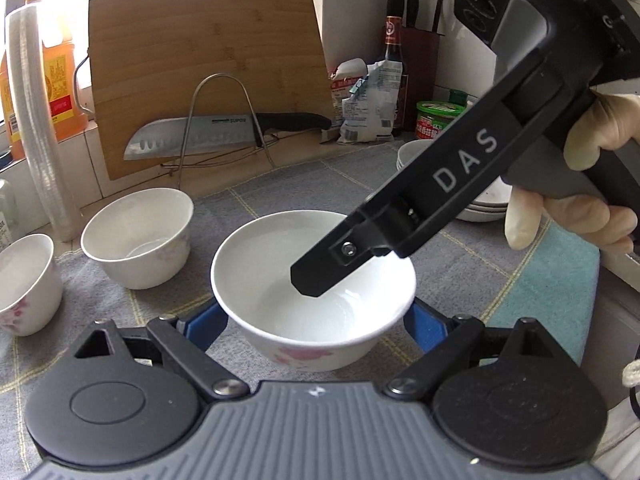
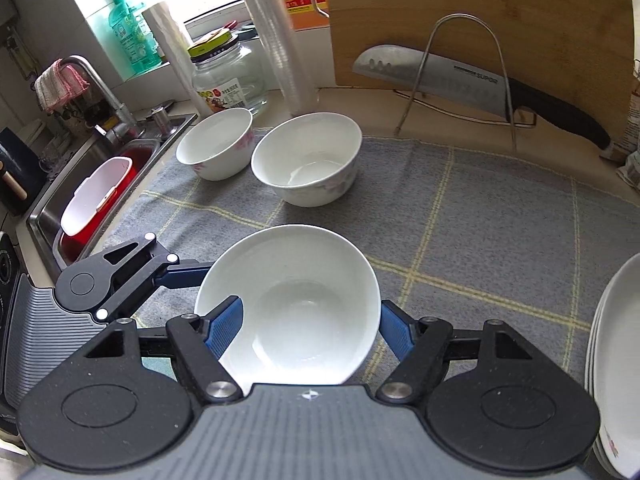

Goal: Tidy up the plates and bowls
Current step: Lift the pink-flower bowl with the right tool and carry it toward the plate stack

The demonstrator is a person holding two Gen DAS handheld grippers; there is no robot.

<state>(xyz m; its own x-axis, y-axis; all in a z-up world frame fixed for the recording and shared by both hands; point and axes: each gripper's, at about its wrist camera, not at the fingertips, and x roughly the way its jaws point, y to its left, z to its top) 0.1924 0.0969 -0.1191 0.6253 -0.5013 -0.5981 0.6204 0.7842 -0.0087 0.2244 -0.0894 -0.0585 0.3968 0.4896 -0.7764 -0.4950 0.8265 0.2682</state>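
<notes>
A white bowl with pink flowers [image 1: 312, 280] sits on the grey checked cloth [image 1: 460, 264]. My left gripper [image 1: 314, 330] straddles it, blue pads on either side of its base, jaws wide. My right gripper [image 2: 310, 326] reaches in from the right; one finger [image 1: 320, 276] is inside the bowl, the other outside its wall, so the rim lies between them. The same bowl [image 2: 292, 304] fills the right wrist view. Two more bowls [image 2: 308, 160] [image 2: 216, 142] stand behind. A stack of plates [image 2: 616, 360] is at right.
A cutting board [image 1: 208, 76] and a knife [image 1: 224, 132] on a wire rack stand at the back. Oil bottles [image 1: 60, 76], a cup sleeve [image 1: 40, 128], condiments [image 1: 436, 120] and a sink [image 2: 100, 196] at left surround the cloth.
</notes>
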